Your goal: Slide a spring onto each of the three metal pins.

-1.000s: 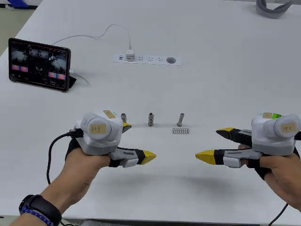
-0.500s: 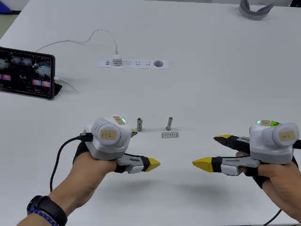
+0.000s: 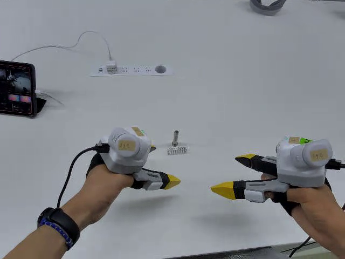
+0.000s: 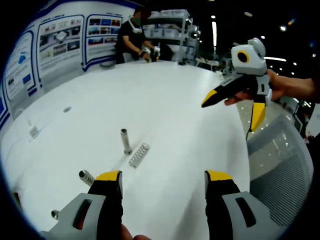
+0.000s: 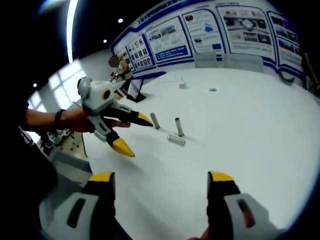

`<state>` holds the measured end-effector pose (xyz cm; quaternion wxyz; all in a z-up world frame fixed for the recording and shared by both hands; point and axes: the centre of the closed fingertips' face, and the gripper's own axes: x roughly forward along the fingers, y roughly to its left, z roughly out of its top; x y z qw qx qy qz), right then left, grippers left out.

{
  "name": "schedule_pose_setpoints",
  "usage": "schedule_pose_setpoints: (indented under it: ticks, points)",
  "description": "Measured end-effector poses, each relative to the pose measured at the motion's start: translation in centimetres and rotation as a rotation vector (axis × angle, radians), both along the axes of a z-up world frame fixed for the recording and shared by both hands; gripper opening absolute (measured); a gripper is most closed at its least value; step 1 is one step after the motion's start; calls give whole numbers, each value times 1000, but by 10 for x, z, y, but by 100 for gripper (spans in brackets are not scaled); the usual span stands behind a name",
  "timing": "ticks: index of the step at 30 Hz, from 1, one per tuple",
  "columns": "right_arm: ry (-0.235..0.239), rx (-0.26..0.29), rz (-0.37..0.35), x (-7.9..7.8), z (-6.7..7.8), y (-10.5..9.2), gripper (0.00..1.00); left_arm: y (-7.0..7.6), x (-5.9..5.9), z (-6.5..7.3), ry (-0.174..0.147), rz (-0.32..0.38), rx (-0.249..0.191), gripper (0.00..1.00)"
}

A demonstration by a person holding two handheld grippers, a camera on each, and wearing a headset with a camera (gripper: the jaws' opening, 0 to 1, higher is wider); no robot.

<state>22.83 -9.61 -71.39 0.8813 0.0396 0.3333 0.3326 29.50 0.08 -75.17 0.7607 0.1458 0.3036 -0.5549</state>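
Yellow-tipped jaws of left gripper (image 3: 163, 163) and right gripper (image 3: 227, 173) gape wide; coiled spring (image 3: 177, 150) lies beside smooth upright pin (image 3: 175, 137).

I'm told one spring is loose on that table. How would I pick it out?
On the white table, find the bare pin standing upright at the end of the row. The spring lies flat just on the near side of it. Unlike the spring on the next pin, which is threaded on, it is loose and on its side.
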Motion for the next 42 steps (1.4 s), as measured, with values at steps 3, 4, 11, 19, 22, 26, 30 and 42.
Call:
schedule_pose_setpoints:
  ticks: [3, 4, 11, 19, 22, 26, 30, 42]
  points:
    - [4, -1, 3, -2, -1, 0, 77, -5, 4, -4, 6, 1, 1, 68]
    - [5, -1, 4, -3, -1, 0, 77, -7, 5, -5, 8, 2, 1, 67]
    - [10, 4, 4, -7, -1, 0, 79, -20, 14, -12, 29, 12, -9, 66]
    - [18, 10, -6, -10, -2, -6, 79, -31, 24, -26, 41, 10, -4, 58]
    - [19, 8, -5, -11, -2, -9, 79, -34, 28, -32, 42, 12, 2, 55]
    - [25, 9, -13, -13, -3, -13, 79, -37, 32, -38, 30, 13, 19, 49]
    - [28, 10, -16, -14, -4, -14, 79, -39, 37, -43, 10, 12, 27, 42]
    - [28, 17, -11, -14, -4, -10, 79, -36, 39, -47, -73, -7, 77, 17]
